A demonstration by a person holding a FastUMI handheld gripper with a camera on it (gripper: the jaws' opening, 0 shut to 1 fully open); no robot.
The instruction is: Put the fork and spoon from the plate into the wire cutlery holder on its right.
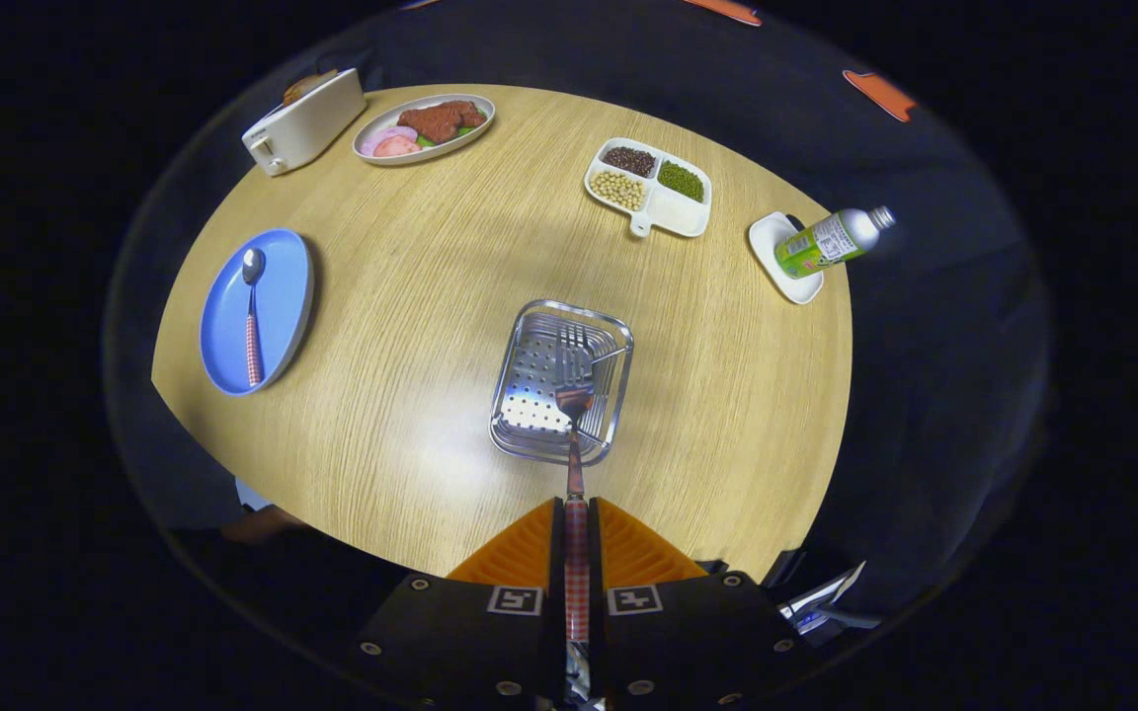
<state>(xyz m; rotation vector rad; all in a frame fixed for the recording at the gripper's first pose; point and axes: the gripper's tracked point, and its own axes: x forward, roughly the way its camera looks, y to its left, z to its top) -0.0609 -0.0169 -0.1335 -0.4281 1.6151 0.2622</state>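
Gripper (pixel 576 518) is clamped tight on the fork (pixel 575 415), tines over the wire cutlery holder (pixel 561 382); spoon (pixel 252 311) sits on the blue plate (pixel 278 296), far left.

Fork (pixel 574 395) with red-checked handle clamped between the gripper (pixel 576 513) fingers, tines pointing ahead over the wire cutlery holder (pixel 529 395), a shiny perforated metal basket on the wooden table, spoon (pixel 252 316) with matching handle lying on the blue plate (pixel 283 296), well left of the holder

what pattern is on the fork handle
Red-and-white check, clearest in the gripper view where the gripper is shut on the fork.
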